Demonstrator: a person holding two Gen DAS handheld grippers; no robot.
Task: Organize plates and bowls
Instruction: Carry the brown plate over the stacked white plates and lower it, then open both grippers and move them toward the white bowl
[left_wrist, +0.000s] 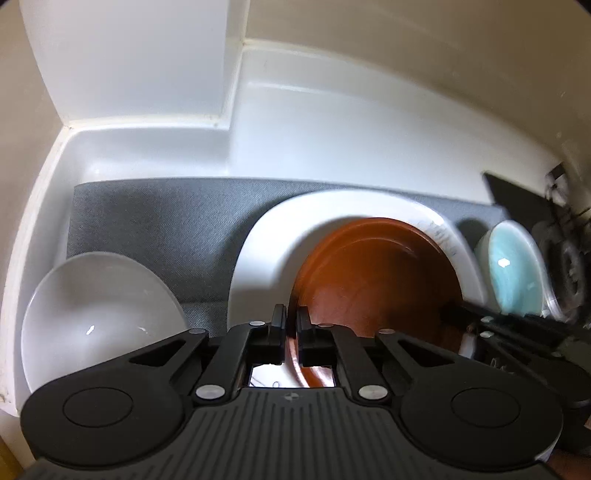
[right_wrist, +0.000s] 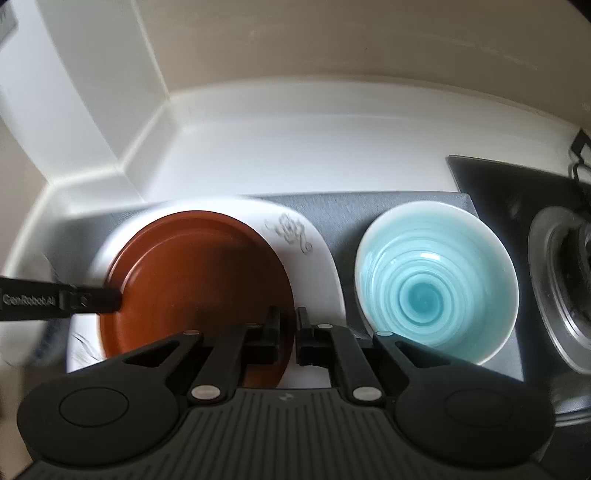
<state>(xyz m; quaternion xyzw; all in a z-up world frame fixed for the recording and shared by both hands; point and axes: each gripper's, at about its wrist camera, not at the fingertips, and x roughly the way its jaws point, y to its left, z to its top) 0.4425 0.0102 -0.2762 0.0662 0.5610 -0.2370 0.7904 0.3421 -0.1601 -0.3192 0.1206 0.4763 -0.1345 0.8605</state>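
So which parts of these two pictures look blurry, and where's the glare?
Left wrist view: the stove burner at the right edge is smeared, and glare spots sit on the pale blue ceramic bowl and the clear glass bowl. Right wrist view: the white square plate blurs along its far and left rim; straight counter edges bow from the fisheye.

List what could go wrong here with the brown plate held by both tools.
1. The left tool and right tool each pinch only the thin rim of the brown plate; an uneven release could let it clatter onto the white plate.
2. The teal bowl sits close beside the right tool and could get knocked.
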